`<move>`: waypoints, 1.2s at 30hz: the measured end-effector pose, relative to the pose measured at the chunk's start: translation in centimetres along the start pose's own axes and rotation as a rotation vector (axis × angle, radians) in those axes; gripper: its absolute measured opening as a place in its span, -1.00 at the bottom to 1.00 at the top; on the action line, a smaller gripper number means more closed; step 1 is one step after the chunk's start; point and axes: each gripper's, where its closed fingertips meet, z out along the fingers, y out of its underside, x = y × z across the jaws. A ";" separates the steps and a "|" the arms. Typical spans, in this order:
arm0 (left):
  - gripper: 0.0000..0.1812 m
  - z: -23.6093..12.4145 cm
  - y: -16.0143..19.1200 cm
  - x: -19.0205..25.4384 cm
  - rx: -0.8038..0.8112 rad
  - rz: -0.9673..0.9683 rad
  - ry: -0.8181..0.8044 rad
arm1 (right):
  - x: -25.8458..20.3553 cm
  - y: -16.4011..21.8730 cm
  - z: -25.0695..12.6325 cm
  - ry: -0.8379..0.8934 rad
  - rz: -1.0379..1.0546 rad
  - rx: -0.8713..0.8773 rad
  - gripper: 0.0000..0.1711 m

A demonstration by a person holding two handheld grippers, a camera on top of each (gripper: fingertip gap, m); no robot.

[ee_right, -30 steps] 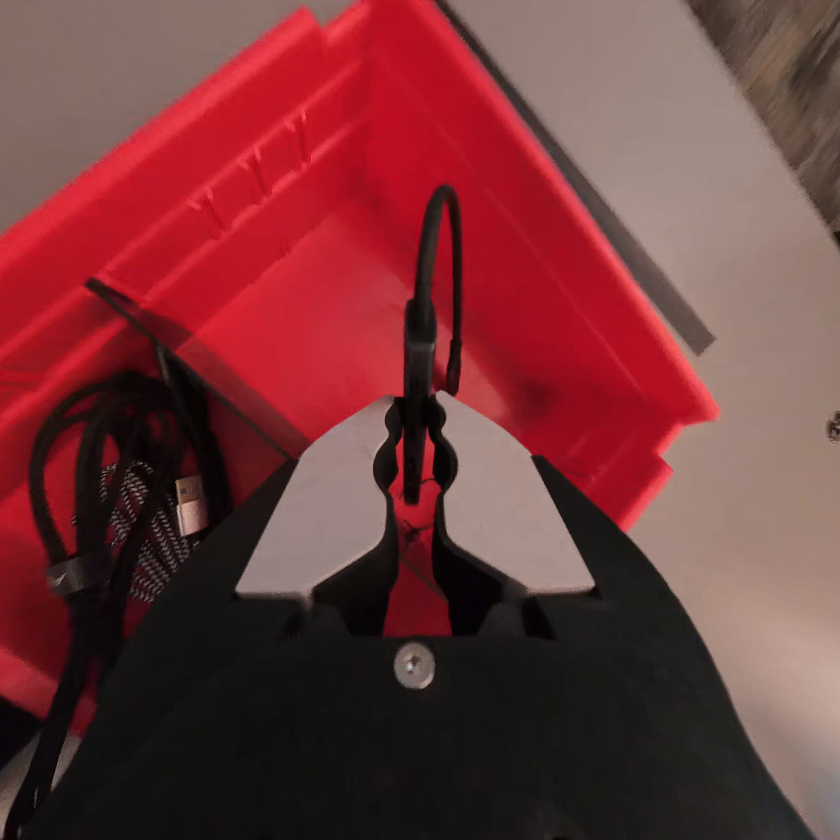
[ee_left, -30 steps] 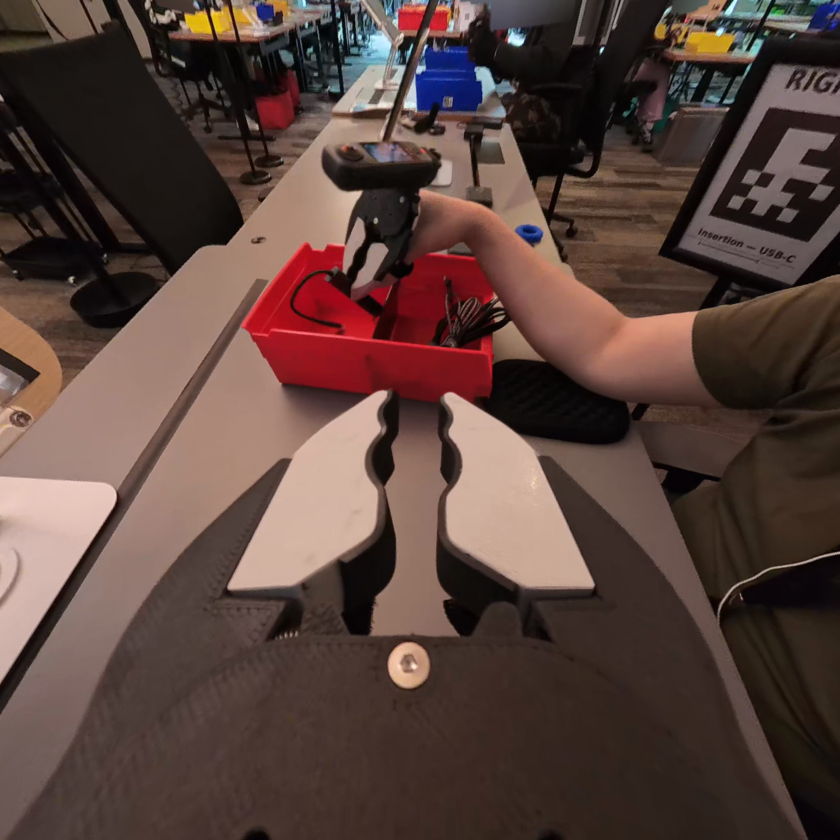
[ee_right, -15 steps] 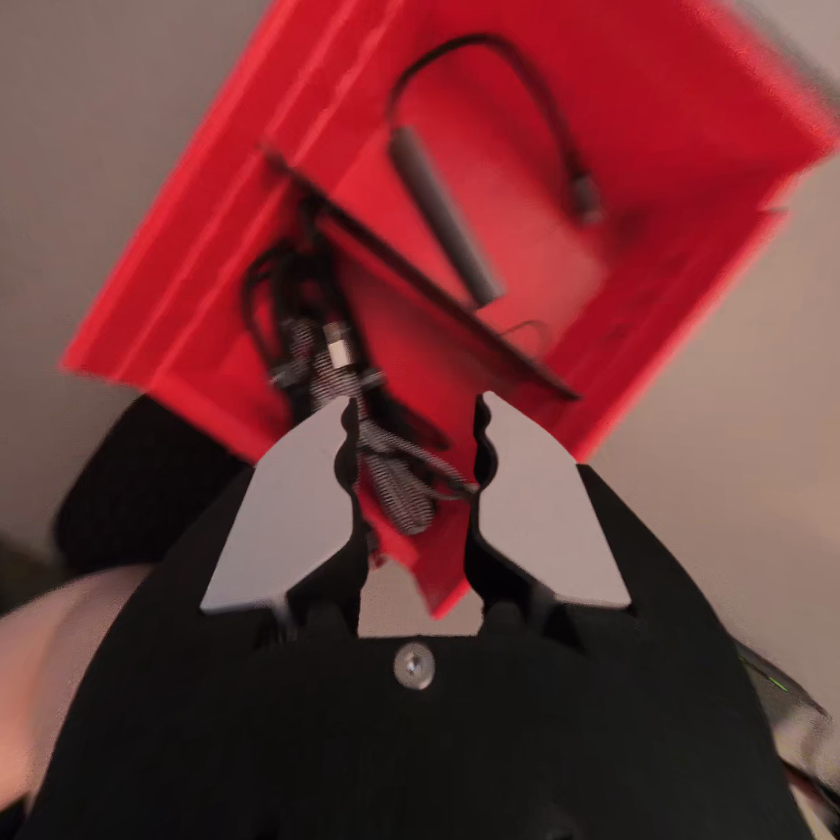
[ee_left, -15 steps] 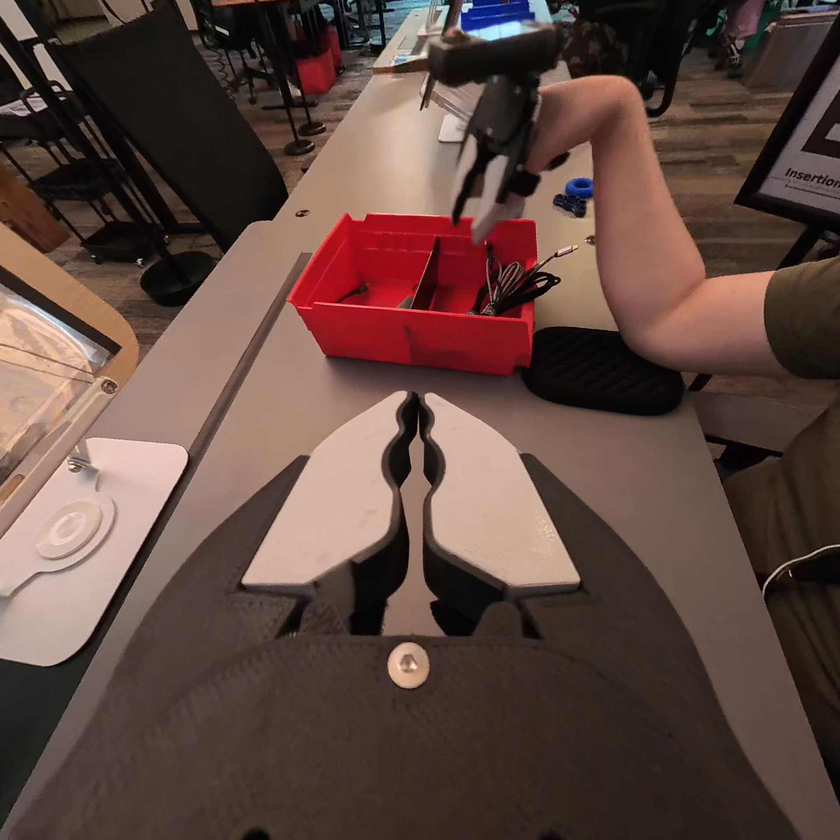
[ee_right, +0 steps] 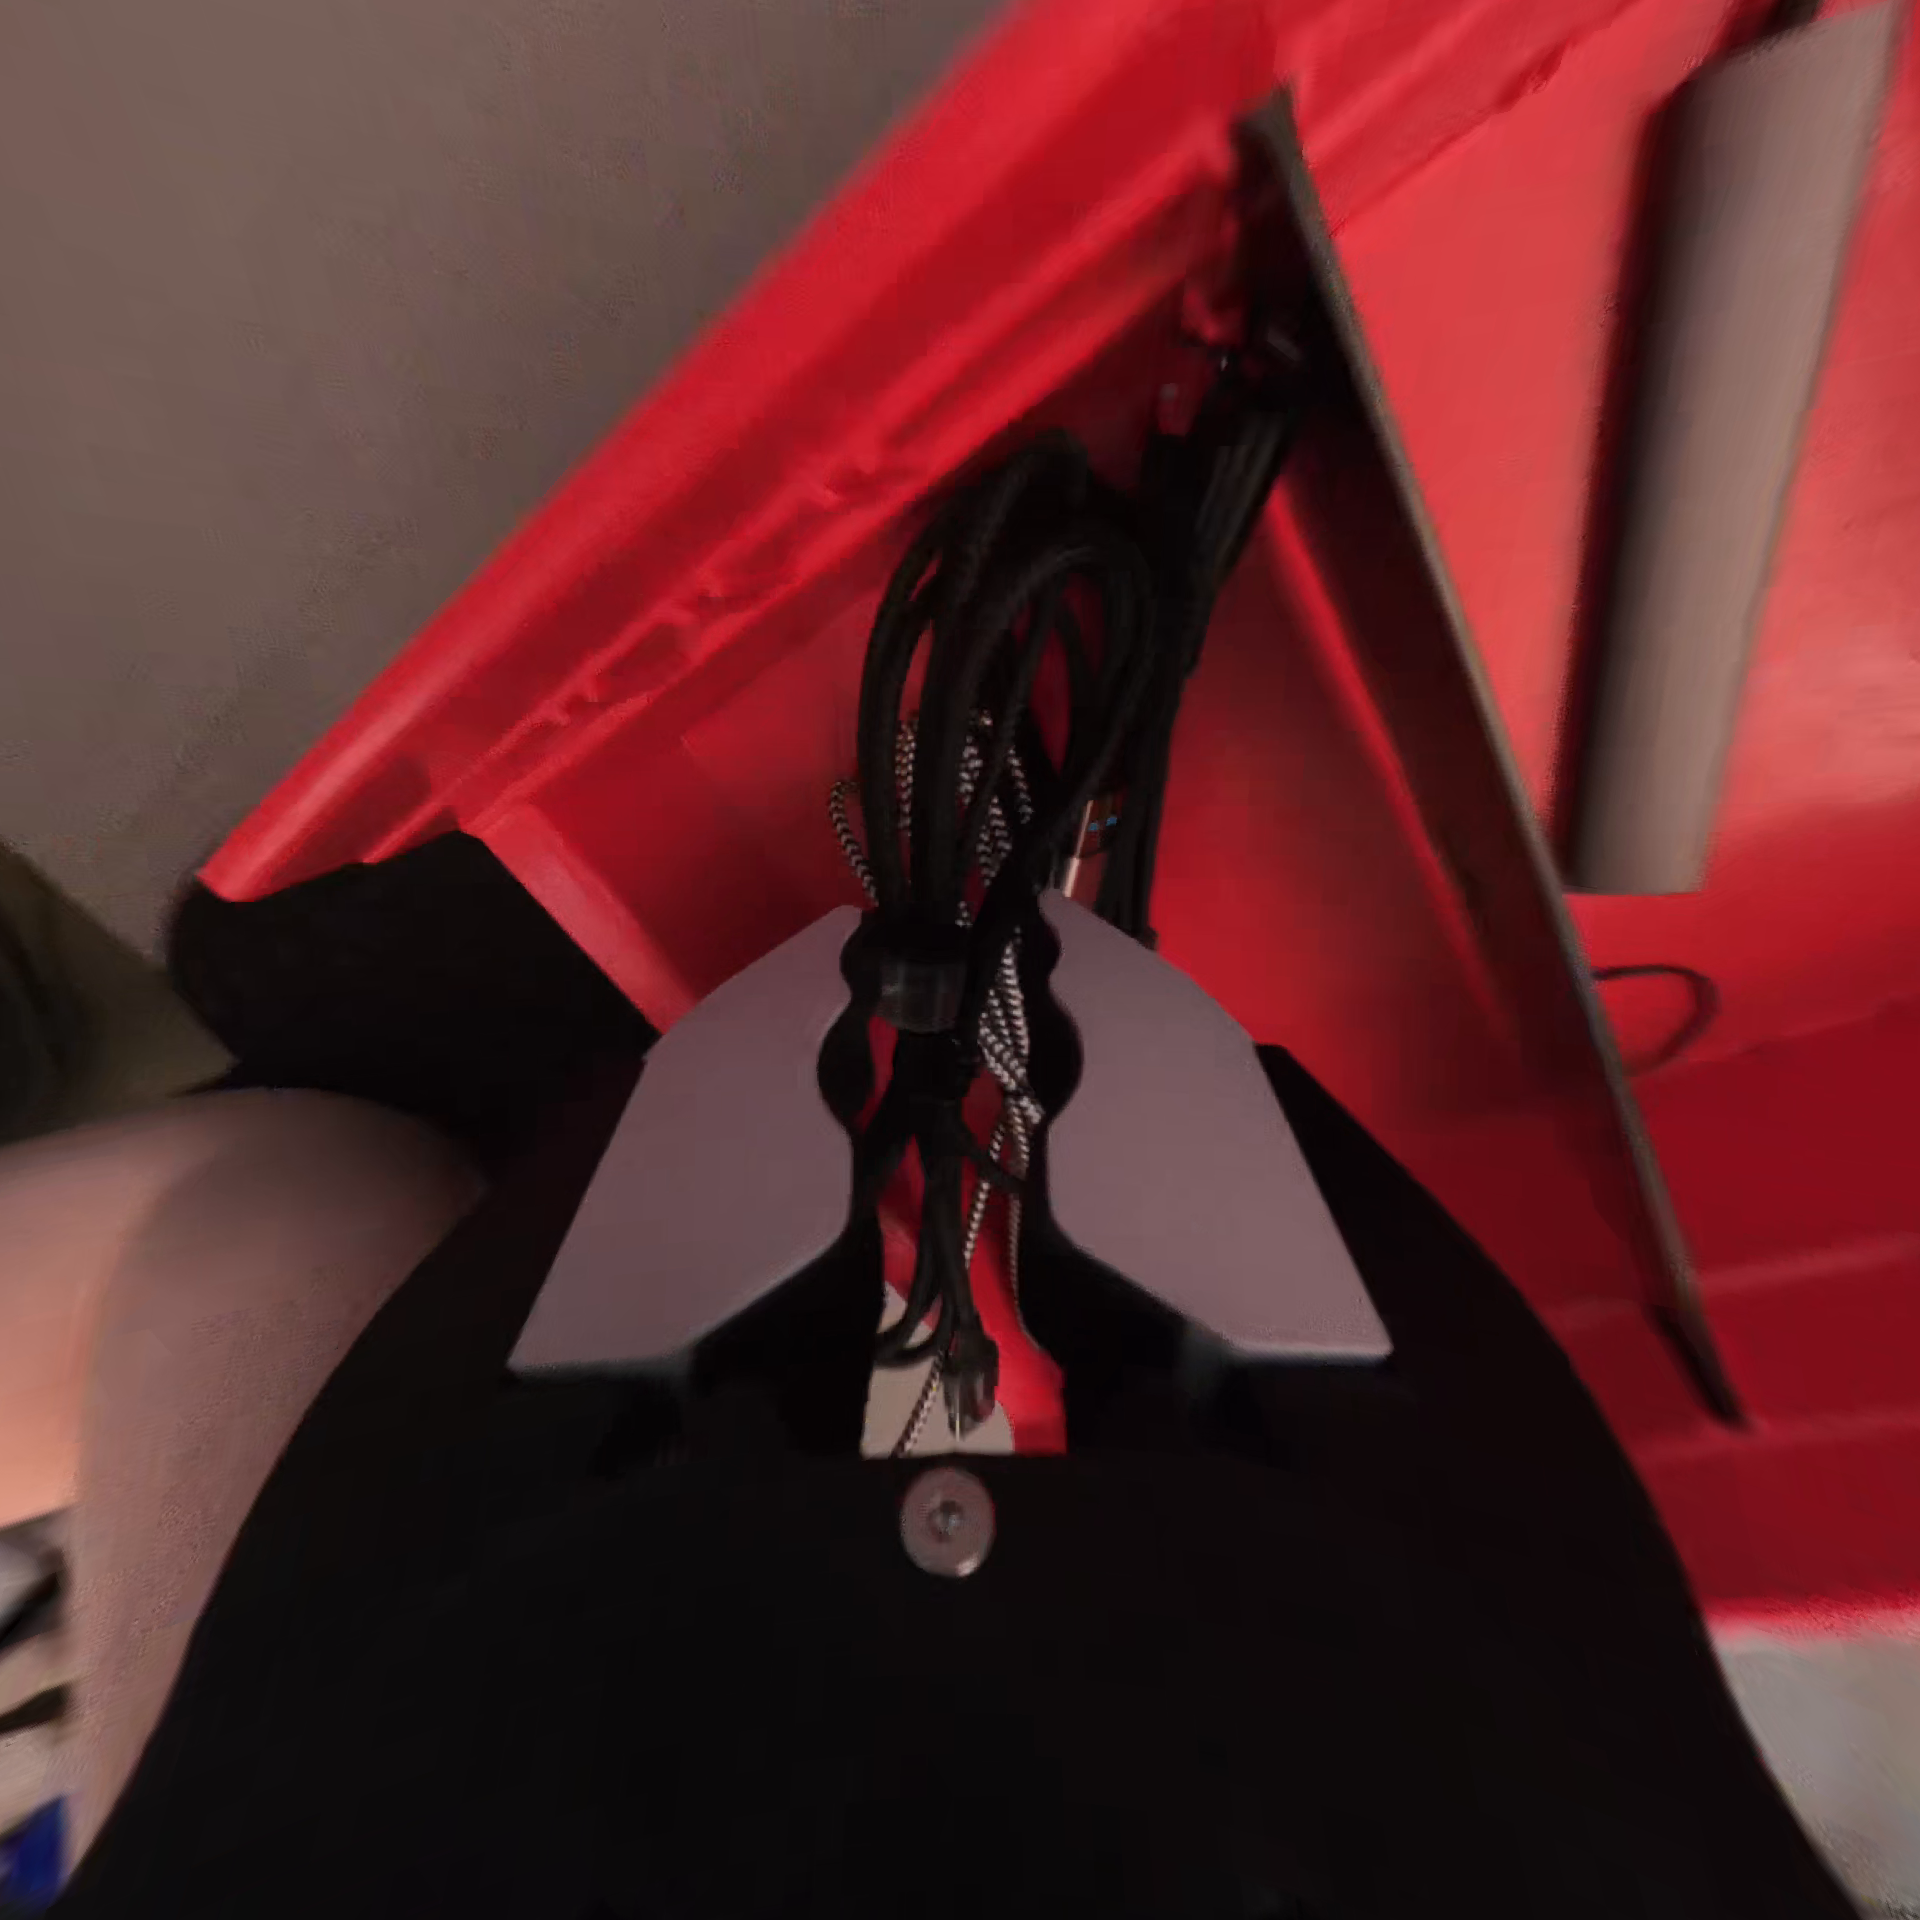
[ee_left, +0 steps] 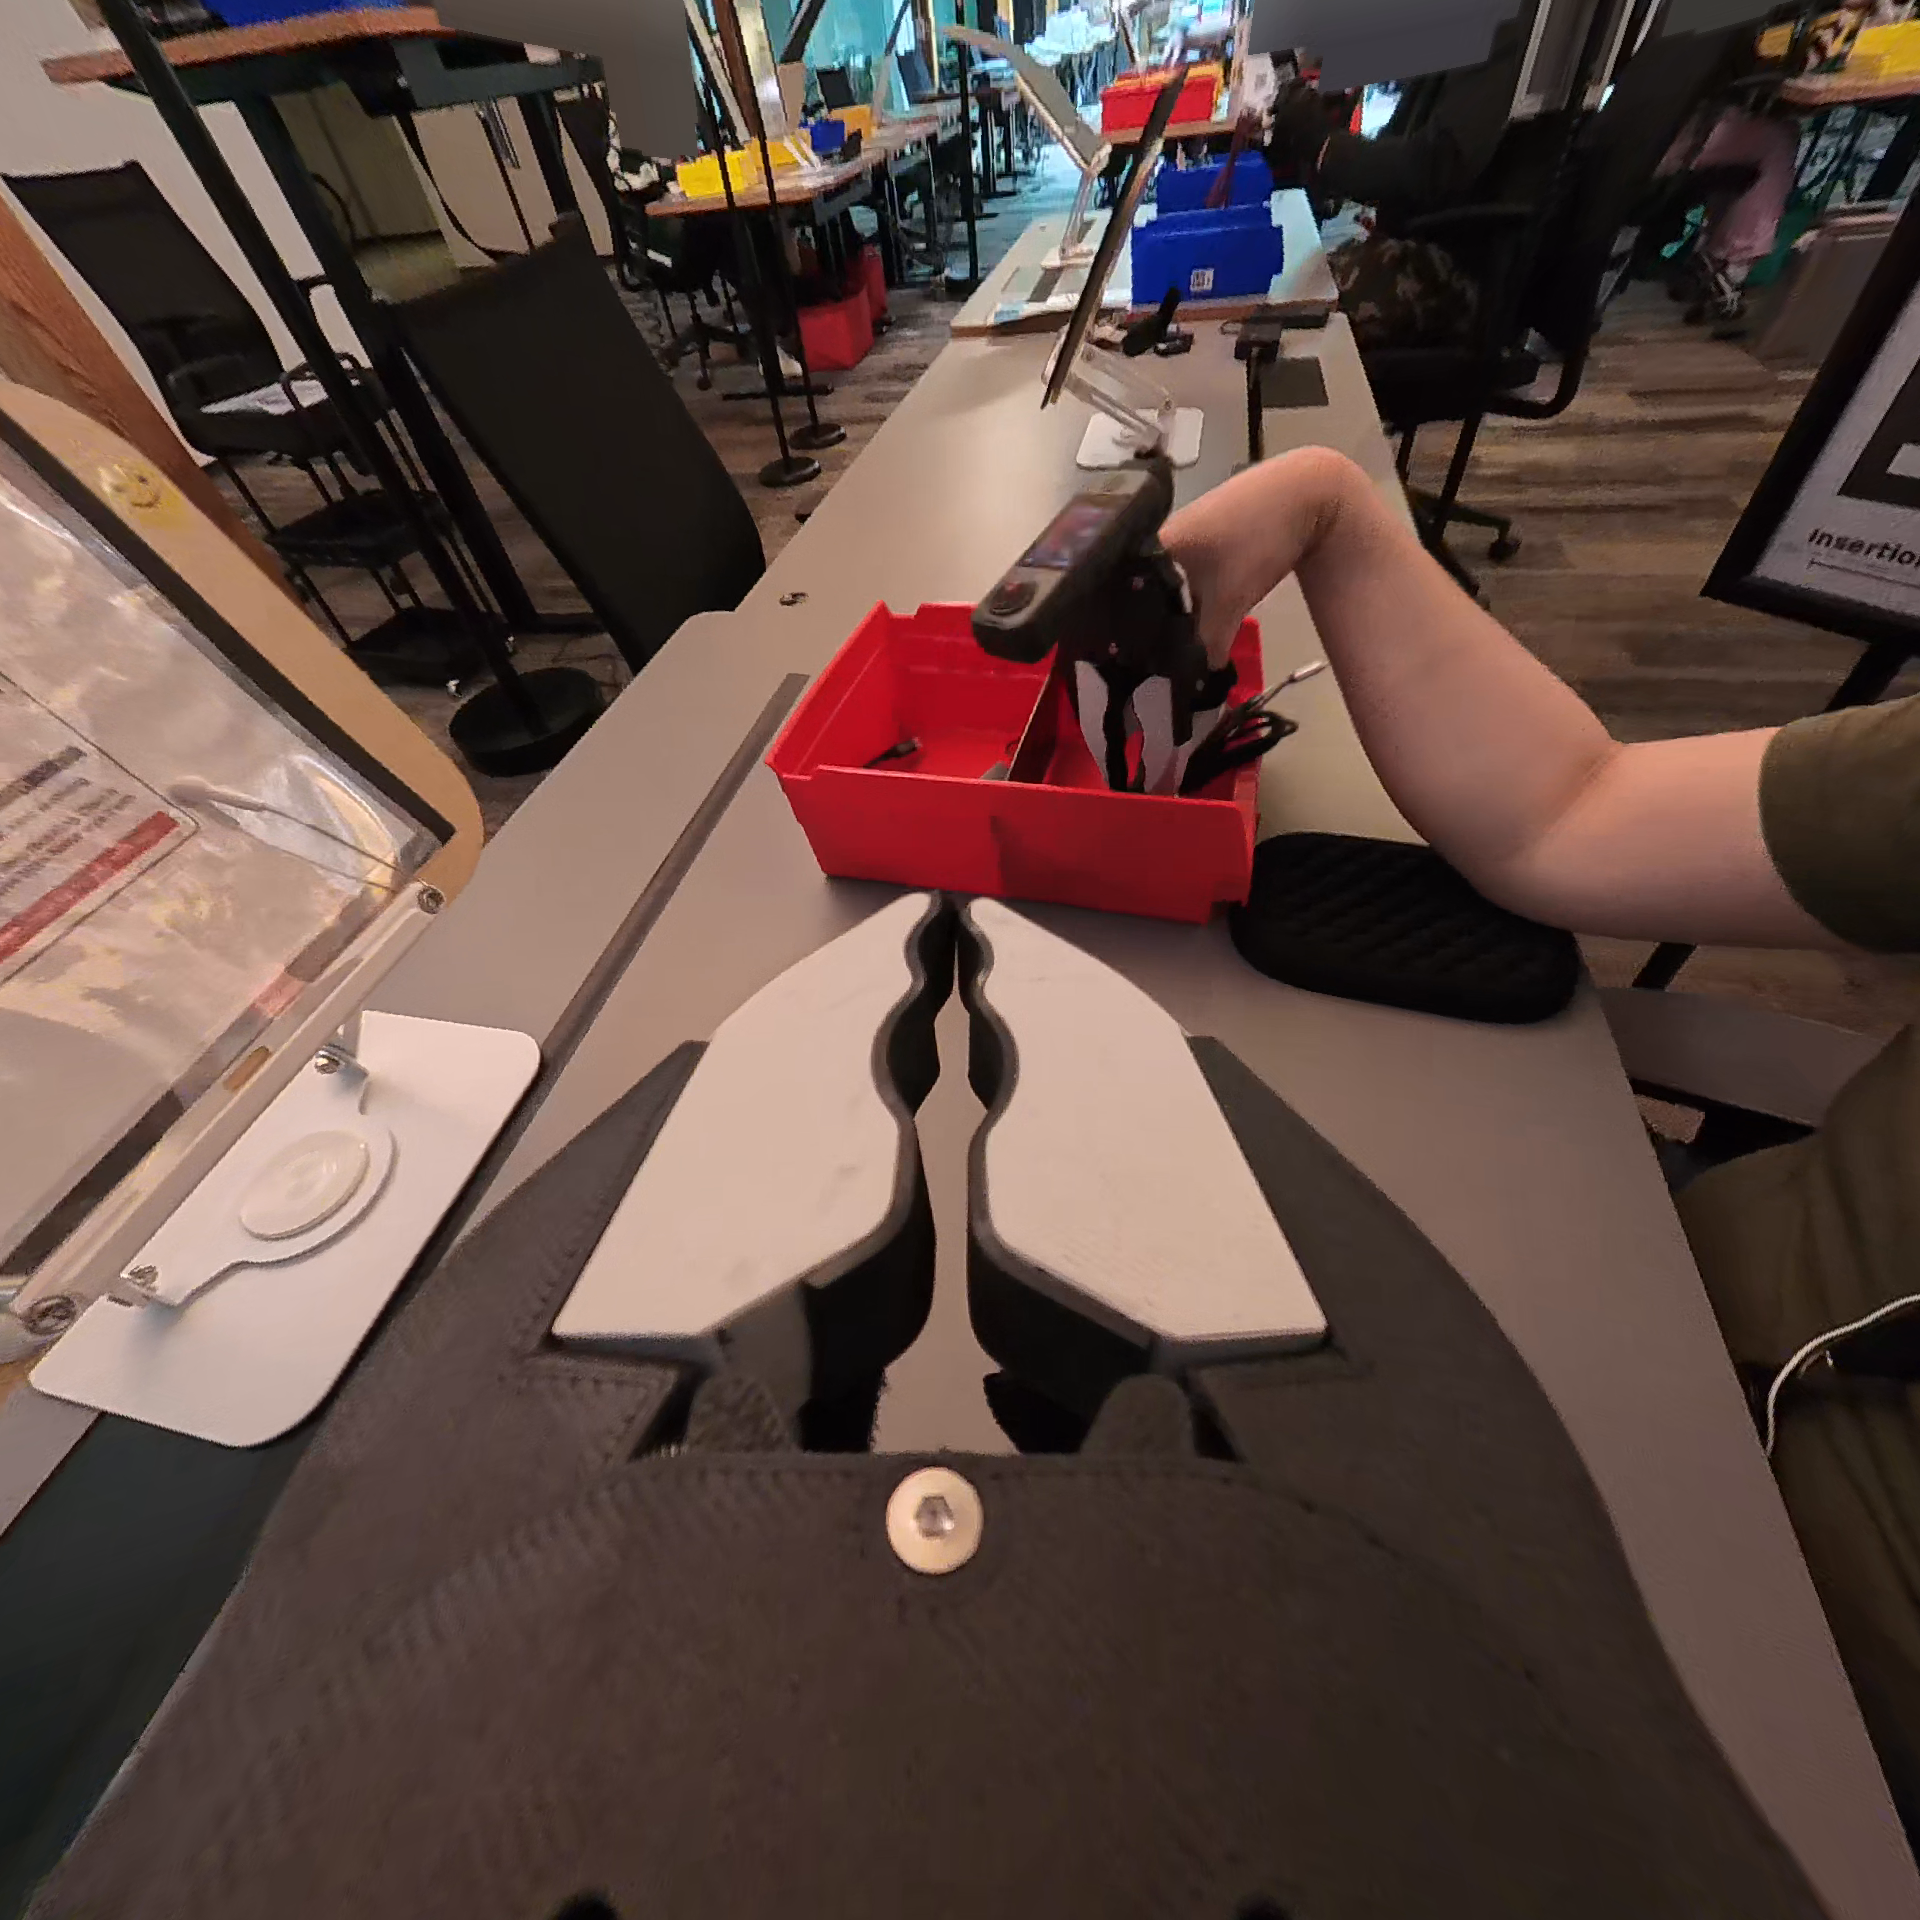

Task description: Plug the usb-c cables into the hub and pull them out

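Note:
A red bin (ee_left: 997, 852) with a dark divider (ee_right: 1455, 727) stands on the grey table (ee_left: 727, 935). My right gripper (ee_right: 951, 925) is down in the bin's right compartment, its jaws closed around a bundle of black and braided USB cables (ee_right: 935, 727); it also shows in the left wrist view (ee_left: 1127, 748). The grey stick-shaped hub (ee_right: 1714, 499) lies in the other compartment; in the left wrist view only the plug of its short cable (ee_left: 904, 748) shows. My left gripper (ee_left: 954, 914) is shut and empty, low over the table in front of the bin.
A black padded rest (ee_left: 1403, 956) lies right of the bin, under the person's forearm (ee_left: 1455, 748). A clear stand on a white base (ee_left: 312, 1195) is at the left. A framed sign (ee_left: 1849, 468) stands at the right. A dark groove (ee_left: 675, 862) runs along the table. Spacing between my two grippers at the tips: around 40 cm. My left tips are about 45 cm from the grey stick-shaped hub (ee_right: 1714, 499), my right tips only 12 cm.
My right gripper let go of the hub in the left compartment, lifted, and came down around the cable bundle in the right compartment. My left gripper closed and drew back from the bin.

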 end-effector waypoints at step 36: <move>-1.00 -16.6 -2.0 -4.0 0.269 -0.097 -0.395 | -0.1 -14.9 -23.5 0.695 -0.009 1.241 -0.04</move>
